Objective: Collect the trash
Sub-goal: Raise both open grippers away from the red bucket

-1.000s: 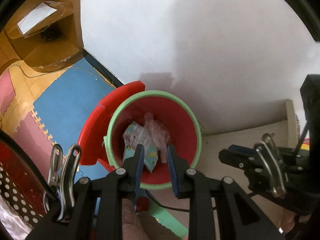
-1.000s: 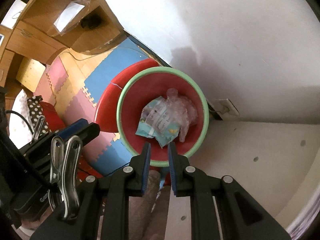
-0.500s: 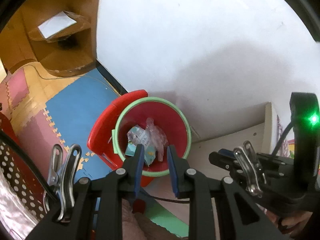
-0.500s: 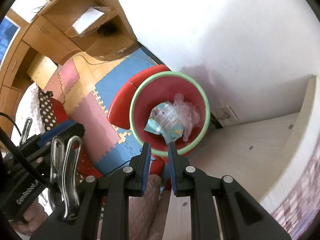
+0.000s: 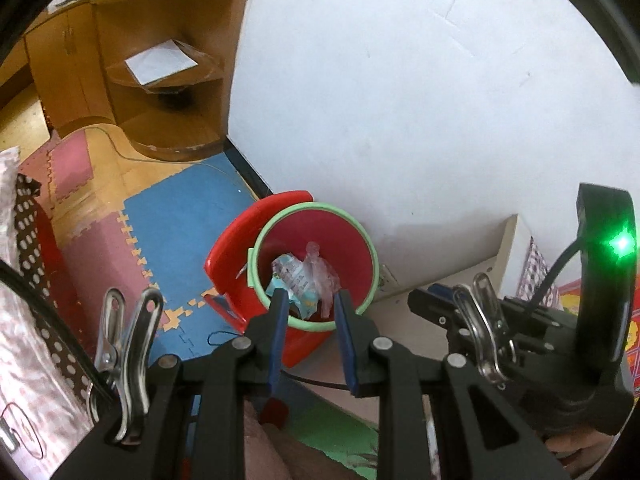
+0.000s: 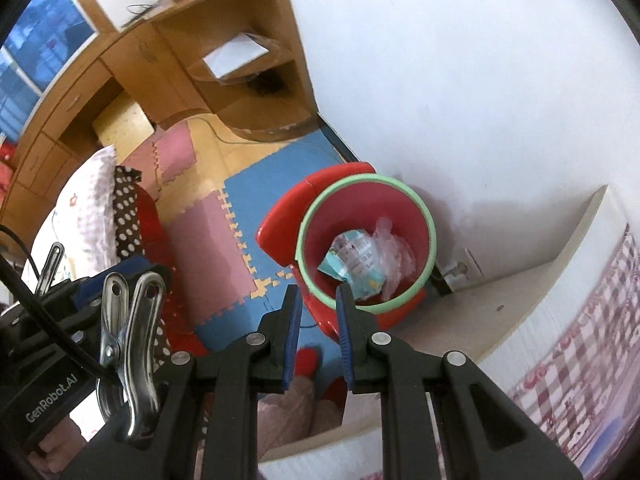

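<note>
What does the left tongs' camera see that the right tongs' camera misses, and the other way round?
Only the left view shows a green light on the other handheld unit. Only the right view shows a wall socket beside the bin, a window and the checked bedding. Both show the red bin with its green rim, a printed wrapper and clear plastic inside, the foam floor mats and the wooden shelf.

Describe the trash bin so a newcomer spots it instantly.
Find the white wall where it meets the foam floor mats. The trash bin stands there: a round red bucket, its pale green rim unlike anything nearby, with crumpled wrappers inside.
</note>
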### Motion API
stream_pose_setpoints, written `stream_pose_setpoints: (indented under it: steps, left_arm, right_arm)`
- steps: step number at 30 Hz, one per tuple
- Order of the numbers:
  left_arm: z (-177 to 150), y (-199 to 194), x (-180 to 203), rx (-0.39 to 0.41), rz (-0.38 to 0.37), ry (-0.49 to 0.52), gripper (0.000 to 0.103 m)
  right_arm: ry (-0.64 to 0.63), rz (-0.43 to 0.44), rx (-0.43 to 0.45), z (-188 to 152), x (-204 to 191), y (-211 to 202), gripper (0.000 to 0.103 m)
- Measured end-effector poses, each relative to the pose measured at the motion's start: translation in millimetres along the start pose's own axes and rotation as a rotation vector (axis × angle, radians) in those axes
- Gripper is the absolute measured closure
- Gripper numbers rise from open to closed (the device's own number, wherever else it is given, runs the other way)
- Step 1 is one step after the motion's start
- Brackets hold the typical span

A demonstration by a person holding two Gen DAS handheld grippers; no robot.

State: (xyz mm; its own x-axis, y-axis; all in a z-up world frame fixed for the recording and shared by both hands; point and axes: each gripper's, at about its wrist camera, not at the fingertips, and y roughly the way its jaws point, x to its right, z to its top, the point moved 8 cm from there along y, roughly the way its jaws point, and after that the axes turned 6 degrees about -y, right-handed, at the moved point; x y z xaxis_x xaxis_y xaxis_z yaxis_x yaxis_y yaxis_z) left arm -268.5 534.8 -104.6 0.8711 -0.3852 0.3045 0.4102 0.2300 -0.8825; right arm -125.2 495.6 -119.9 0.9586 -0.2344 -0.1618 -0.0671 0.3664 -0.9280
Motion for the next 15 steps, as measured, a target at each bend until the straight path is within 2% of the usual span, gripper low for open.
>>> stream_pose_setpoints:
  steps: [7,15]
  left_arm:
    - [-16,-36,-3,0.036,0.014,-0.011,0.08]
    - [-43,-71,-1,0.047,0.009,0.027,0.08]
  right_arm:
    - [-0.035,0.008,0.06,-16,-18,-35,0.084]
    - [0.004,0.009,0.118,-59,-31,-77,0.084]
